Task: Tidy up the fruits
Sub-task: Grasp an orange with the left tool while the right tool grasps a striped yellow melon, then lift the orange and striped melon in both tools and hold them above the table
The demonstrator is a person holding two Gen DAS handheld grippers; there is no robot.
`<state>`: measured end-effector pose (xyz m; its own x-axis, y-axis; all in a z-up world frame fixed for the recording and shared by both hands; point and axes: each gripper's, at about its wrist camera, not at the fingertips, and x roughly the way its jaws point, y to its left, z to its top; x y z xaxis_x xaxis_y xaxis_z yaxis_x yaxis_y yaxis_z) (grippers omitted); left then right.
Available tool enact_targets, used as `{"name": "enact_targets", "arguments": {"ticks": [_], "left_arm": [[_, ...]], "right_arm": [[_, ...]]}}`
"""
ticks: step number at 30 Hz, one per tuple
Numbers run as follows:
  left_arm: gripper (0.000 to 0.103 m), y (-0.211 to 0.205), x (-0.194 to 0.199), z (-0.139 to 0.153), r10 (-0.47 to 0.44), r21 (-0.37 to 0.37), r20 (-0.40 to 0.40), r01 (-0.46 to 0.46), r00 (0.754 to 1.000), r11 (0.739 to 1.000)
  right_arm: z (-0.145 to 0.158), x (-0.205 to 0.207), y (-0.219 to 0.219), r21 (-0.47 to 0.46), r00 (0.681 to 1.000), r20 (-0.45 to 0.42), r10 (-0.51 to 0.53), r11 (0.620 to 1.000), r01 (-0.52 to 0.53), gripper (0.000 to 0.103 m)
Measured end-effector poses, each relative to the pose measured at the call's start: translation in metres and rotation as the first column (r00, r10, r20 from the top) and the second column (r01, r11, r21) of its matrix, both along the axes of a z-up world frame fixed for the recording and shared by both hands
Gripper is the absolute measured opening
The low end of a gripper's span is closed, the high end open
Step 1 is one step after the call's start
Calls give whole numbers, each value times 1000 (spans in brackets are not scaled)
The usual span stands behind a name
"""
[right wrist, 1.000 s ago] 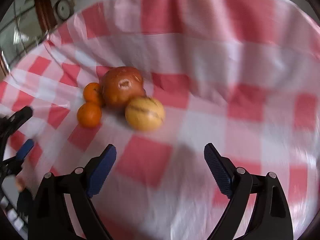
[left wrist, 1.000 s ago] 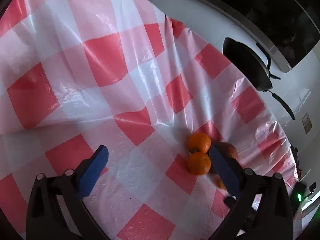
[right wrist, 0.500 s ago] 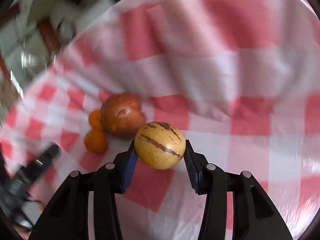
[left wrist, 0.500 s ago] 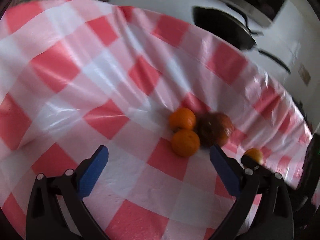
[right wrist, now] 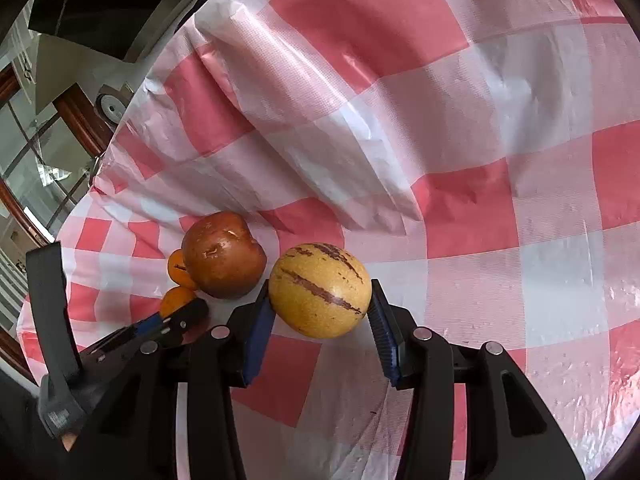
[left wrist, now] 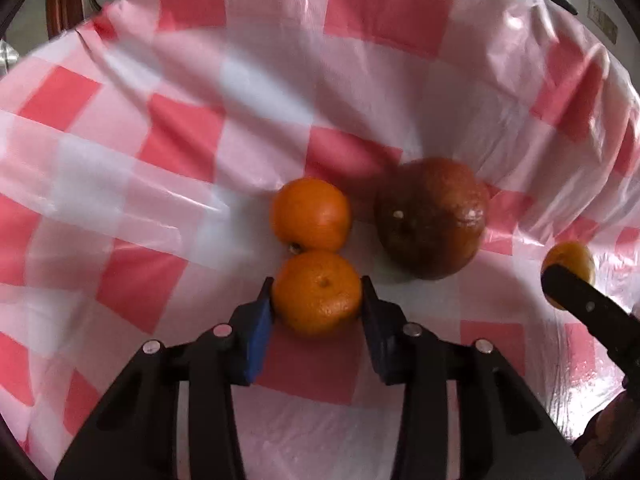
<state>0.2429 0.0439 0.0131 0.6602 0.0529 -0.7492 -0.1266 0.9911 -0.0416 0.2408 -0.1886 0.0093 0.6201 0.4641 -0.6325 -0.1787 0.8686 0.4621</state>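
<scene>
Both grippers have closed in on fruit since a moment ago, when their jaws stood wide over the cloth. Now the left gripper (left wrist: 317, 300) has just closed its jaws on the nearer orange (left wrist: 317, 293), blue pads (left wrist: 258, 334) pressing on either side of it. That orange sits on the checked cloth and touches a second orange (left wrist: 311, 214) just behind it. Beside the pair, to their right in the left wrist view, lies a larger reddish-brown fruit (left wrist: 433, 217), round and dull-skinned, close to the oranges but slightly apart from them.

On the other side of that brown fruit, the right gripper (right wrist: 320, 300) is clamped on a yellow striped fruit (right wrist: 319, 295) with dark purple streaks, its jaws drawn in snug against the sides. Whether this fruit rests on the cloth or is a little off it I cannot tell. It sits just beside the brown fruit.

From the left wrist view, the yellow fruit peeps out at the far right behind one black finger of the right gripper. All of it lies on a red and white checked plastic tablecloth (right wrist: 500, 168), rumpled into broad folds behind the fruit. Past the cloth's edge is a window with a dark wooden frame (right wrist: 76, 116).
</scene>
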Motion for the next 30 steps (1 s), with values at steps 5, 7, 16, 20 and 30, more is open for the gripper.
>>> {"name": "enact_targets", "arguments": {"ticks": [5, 7, 16, 20, 30], "left_arm": [[41, 3, -16, 11, 12, -10, 84, -11, 996, 1000], [41, 6, -20, 12, 17, -35, 96, -14, 995, 999], [41, 27, -34, 14, 71, -88, 144, -59, 987, 994], [41, 24, -34, 15, 85, -101, 143, -71, 986, 992], [41, 34, -62, 13, 115, -130, 119, -100, 986, 987]], "right_arm": [[1, -2, -2, 11, 1000, 4, 3, 1000, -3, 46], [1, -2, -3, 19, 1000, 5, 6, 1000, -6, 46], [0, -3, -5, 37, 1000, 5, 15, 999, -16, 46], [0, -2, -5, 43, 1000, 2, 19, 999, -20, 46], [0, -7, -15, 46, 999, 6, -39, 998, 39, 46]]}}
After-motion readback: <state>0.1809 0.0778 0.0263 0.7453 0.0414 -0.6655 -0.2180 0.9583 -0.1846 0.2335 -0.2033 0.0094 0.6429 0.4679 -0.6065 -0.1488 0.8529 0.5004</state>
